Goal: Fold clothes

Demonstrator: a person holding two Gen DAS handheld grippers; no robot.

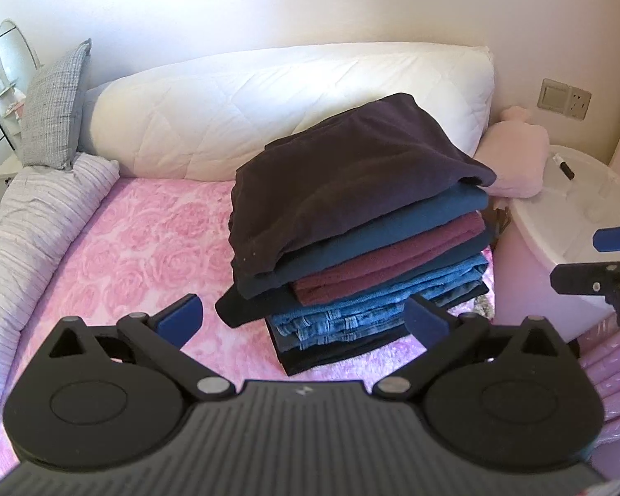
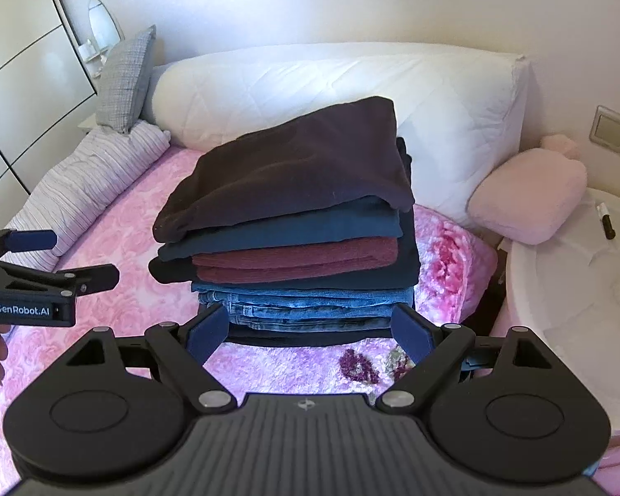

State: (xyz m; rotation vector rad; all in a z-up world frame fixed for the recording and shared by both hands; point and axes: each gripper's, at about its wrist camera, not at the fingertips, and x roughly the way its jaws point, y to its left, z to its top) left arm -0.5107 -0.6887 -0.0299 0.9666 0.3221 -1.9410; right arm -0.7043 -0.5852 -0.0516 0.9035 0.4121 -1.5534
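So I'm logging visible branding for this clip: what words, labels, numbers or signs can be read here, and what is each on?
"GenRobot.AI": white lettering on the side of the left gripper, seen in the right wrist view.
A small emblem, not text, sits on each gripper's ribbed body, as on the right gripper.
The marker pen on the white lid: any print is too small to read.
The folded clothes stack shows no readable tags.

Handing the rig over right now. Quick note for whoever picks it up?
Left gripper: open, empty.
Right gripper: open, empty.
Both hang in front of the stack of folded clothes, touching nothing.
Stack is on the pink bedspread, before the white bolster; dark purple garment on top, jeans near the bottom.
Done: everything in view is folded and stacked.
Left: no unfolded clothes in view; look elsewhere.
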